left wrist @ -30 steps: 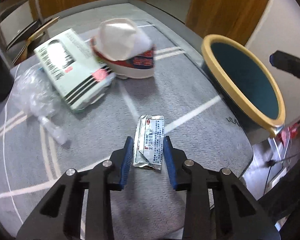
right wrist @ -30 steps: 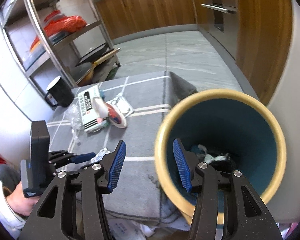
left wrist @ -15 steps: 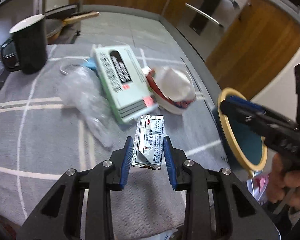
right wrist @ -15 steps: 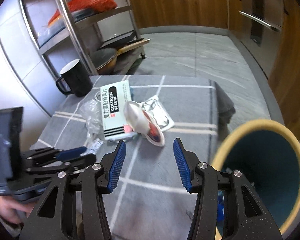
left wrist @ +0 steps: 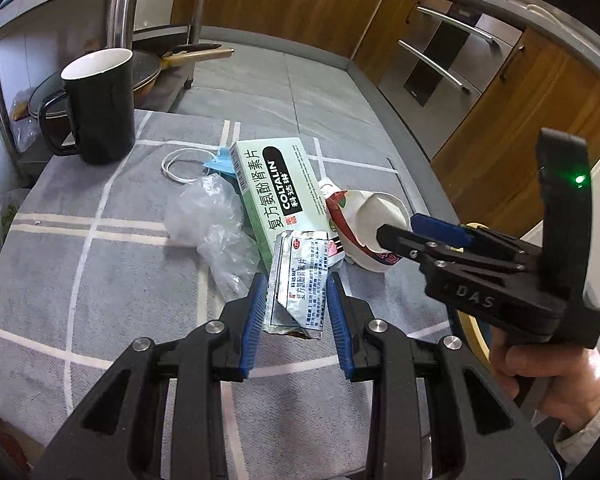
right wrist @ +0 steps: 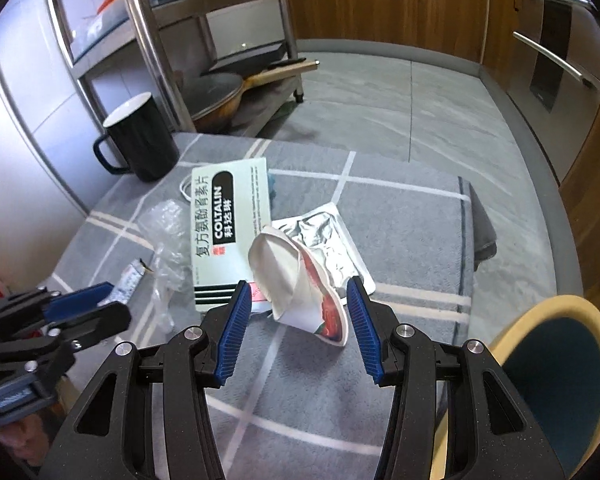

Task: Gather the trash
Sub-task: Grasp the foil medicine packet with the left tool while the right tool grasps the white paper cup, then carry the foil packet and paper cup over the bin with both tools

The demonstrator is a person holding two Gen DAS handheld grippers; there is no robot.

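A silver foil sachet (left wrist: 298, 284) with printed text hangs upright, pinched at both edges; at its 12 o'clock a pale green COLTALIN box (left wrist: 280, 204) lies flat on the grey cloth; crumpled clear plastic (left wrist: 216, 224) sits at the box's 9 o'clock; a crushed paper cup (right wrist: 300, 284) lies tilted at its 3 o'clock; the yellow-rimmed teal bin (right wrist: 556, 384) stands at the cup's 4 o'clock.

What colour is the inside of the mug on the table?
White inside the black mug, clearest in the left wrist view.
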